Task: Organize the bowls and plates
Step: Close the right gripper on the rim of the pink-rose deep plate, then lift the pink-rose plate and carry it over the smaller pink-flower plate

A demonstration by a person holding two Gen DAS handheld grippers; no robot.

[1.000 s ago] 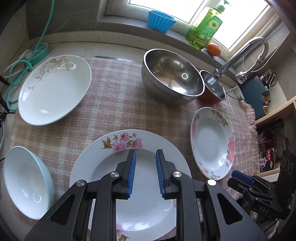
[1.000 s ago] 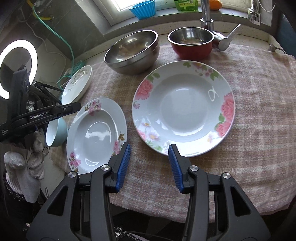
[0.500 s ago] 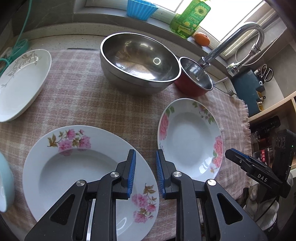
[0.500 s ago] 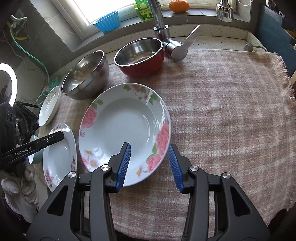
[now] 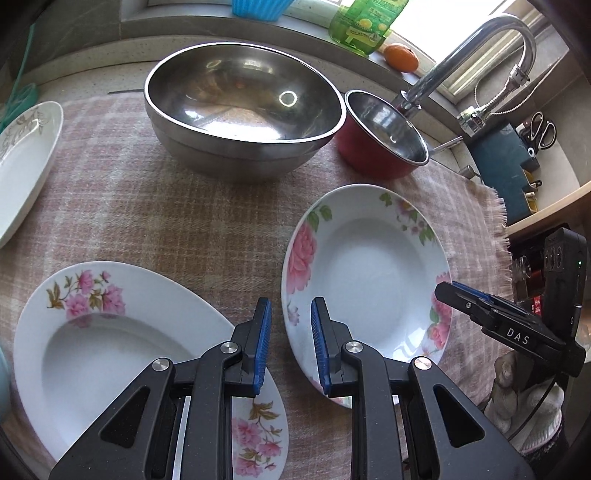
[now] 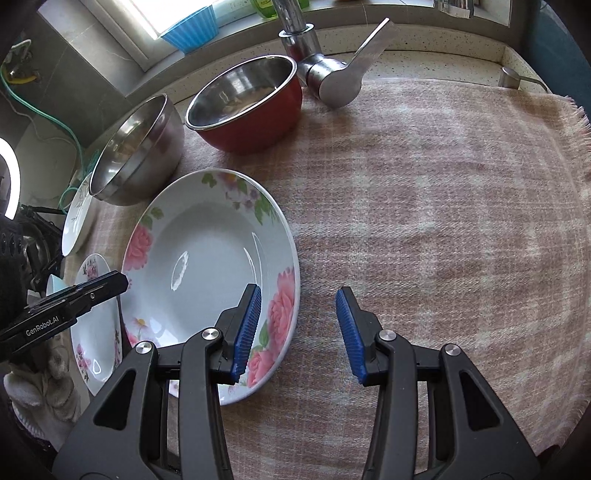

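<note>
A rose-patterned deep plate (image 5: 369, 280) (image 6: 210, 266) lies on the plaid cloth. My left gripper (image 5: 291, 310) hovers over its left rim, jaws a narrow gap apart and holding nothing. My right gripper (image 6: 299, 295) is open over its right rim, with its left pad (image 6: 247, 328) above the rim's roses. Left of it lies a pink-flowered plate (image 5: 110, 343) (image 6: 98, 332). Behind stand a large steel bowl (image 5: 240, 107) (image 6: 136, 155) and a red bowl (image 5: 384, 136) (image 6: 247, 107). A leaf-patterned white plate (image 5: 22, 162) (image 6: 75, 218) sits far left.
The plaid cloth (image 6: 443, 184) stretches bare to the right of the plates. A faucet (image 5: 461, 55) (image 6: 295, 37) rises behind the red bowl. On the sill are a green bottle (image 5: 362, 26), an orange (image 5: 400, 57) and a blue cup (image 6: 188, 29). A shelf edge (image 5: 546, 210) lies right.
Both grippers have moved right across the cloth and a little lower. The left went from over the pink-flowered plate to the rose plate's left rim, the right to its right rim. Jaw gaps are unchanged.
</note>
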